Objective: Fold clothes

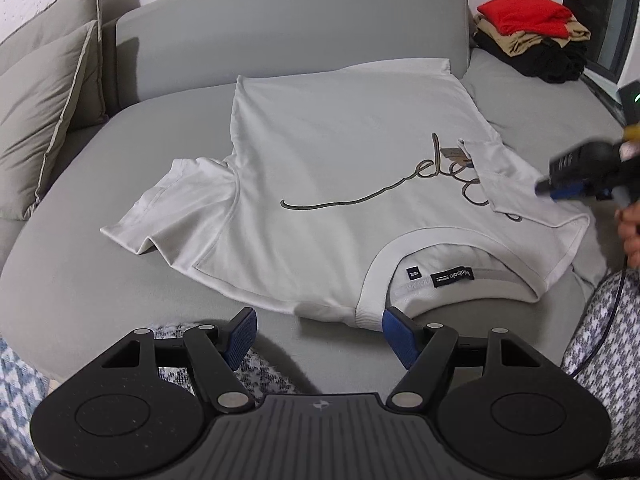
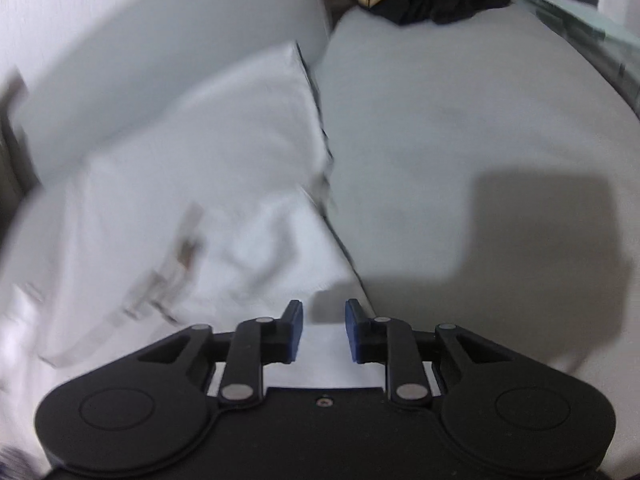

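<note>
A white T-shirt (image 1: 340,184) lies flat on a grey sofa (image 1: 120,300), one sleeve folded over its chest. The left gripper (image 1: 319,336) hovers just short of the shirt's collar, jaws spread wide. The right gripper (image 2: 324,330) hangs above the shirt's edge, jaws parted and empty.
</note>
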Tool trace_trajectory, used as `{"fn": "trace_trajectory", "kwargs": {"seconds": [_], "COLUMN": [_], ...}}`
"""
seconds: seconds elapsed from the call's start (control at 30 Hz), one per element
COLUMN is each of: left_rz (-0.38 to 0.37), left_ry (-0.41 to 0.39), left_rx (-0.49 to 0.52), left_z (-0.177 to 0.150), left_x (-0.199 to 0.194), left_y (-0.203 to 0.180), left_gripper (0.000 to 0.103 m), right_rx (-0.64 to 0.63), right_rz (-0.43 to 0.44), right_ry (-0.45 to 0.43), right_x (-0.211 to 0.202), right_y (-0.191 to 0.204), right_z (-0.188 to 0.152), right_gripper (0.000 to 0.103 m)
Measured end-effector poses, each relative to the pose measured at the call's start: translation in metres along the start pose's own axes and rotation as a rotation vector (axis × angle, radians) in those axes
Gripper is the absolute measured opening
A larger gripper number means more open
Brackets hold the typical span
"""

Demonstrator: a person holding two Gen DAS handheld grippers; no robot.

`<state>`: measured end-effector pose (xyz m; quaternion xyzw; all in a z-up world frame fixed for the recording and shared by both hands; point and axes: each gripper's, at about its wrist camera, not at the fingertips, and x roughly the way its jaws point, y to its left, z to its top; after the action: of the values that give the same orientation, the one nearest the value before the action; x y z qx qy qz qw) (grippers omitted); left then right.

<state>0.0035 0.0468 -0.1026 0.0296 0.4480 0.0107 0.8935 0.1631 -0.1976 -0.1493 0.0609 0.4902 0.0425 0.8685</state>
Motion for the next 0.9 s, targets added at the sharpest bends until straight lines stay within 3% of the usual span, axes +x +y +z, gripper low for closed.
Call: {"fn": "trace_trajectory", "kwargs": {"seconds": [0.07,0.2,0.3,0.4,0.5,0.63,0.7,0.8,0.9], "left_rz": [0.003,-0.003,0.015,0.057,0.078,-0.005,-0.004,0.003,-0.103], "left_ry": [0.001,0.010,0.000,-0.032,-0.020,0.084,0.077,0.049,0.093], "left_rx": [-0.002,-0.016,-0.019,-0.013,-0.016,-0.036,-0.005,0.046,0.009], "left_z": [0.000,0.001,0.006,0.019,0.032,0.031,0.022,0.007,-0.006], "left_x": [0.002,0.009,0.016,0.025,0.042,0.069,0.065,0.051,0.035], "left_y": [0.001,0.005,0.009,0.013,0.014,0.007,0.001,-0.007,0.003], "left_gripper": [0.070,0.070,0.068,0.063,0.058,0.058,0.057,0.057,0.056], "right_rx": [-0.006,0.002,0.018,0.032,0.042,0.042,0.036,-0.018,-0.088], "right_rz": [-0.036,-0.045,-0.040,0.065,0.137,0.165,0.163,0.158,0.148], "right_ry": [0.010,0.042,0.029,-0.007,-0.005,0.040,0.081,0.077,0.102], "right_x": [-0.008,-0.032,-0.053,-0.066,-0.060,-0.033,-0.021,-0.037,-0.063], "right_y": [-0.003,-0.015,-0.014,0.000,0.020,0.034,0.035,0.031,0.031], "right_z": [-0.012,-0.033,-0.039,-0.035,-0.023,-0.021,-0.031,-0.050,-0.071], "right_gripper": [0.003,0.003,0.012,0.021,0.023,0.025,0.028,0.032,0.039]}}
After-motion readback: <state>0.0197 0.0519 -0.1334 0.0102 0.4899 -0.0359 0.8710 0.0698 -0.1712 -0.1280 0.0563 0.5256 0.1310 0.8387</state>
